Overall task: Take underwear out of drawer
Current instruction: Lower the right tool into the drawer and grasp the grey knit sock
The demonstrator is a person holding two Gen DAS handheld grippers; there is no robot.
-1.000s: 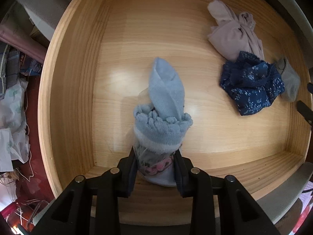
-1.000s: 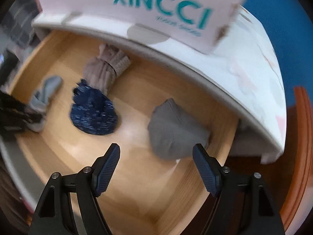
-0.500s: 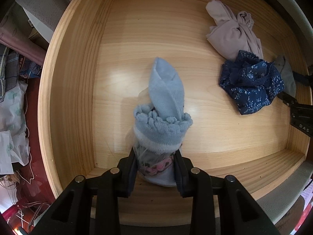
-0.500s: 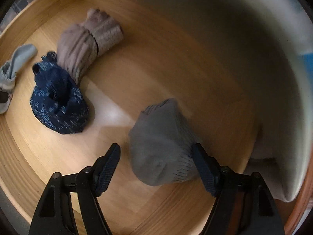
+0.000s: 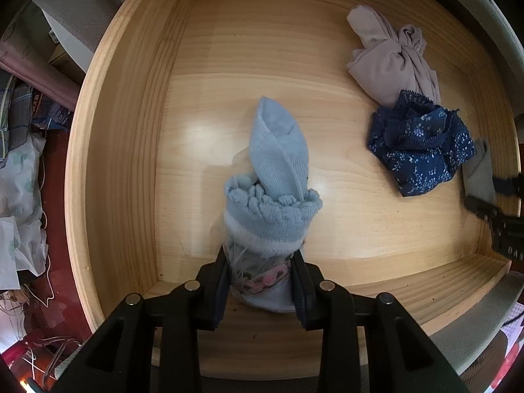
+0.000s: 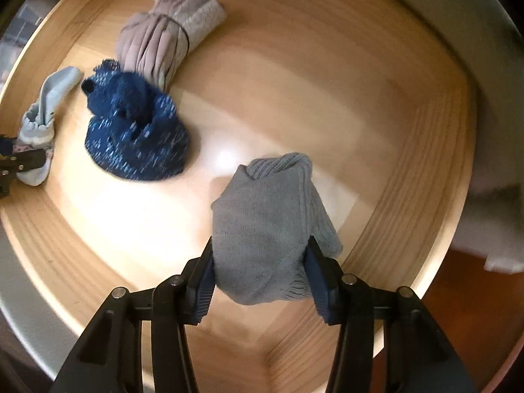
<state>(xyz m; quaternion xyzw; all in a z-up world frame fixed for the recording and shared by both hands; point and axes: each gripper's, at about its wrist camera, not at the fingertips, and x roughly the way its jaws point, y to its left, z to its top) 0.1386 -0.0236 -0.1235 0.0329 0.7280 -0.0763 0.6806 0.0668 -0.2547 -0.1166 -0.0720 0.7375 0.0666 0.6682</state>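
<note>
My left gripper [image 5: 260,281] is shut on a light blue sock bundle [image 5: 275,183] that lies on the floor of the wooden drawer [image 5: 118,150], near its front edge. My right gripper [image 6: 260,278] is shut on a grey knit bundle [image 6: 265,226] at the drawer's right end. A navy floral piece of underwear [image 5: 419,150] lies between the two, also in the right wrist view [image 6: 134,137]. A beige knotted garment [image 5: 389,59] lies behind it, also in the right wrist view [image 6: 163,32].
The right gripper's body [image 5: 501,216] shows at the right edge of the left wrist view. Clutter of bags and cloth [image 5: 23,150] lies outside the drawer's left wall. A white cabinet edge [image 6: 491,32] overhangs the drawer's back.
My right gripper moved down into the drawer onto the grey bundle and closed on it. My left gripper stayed shut on the blue sock bundle without moving.
</note>
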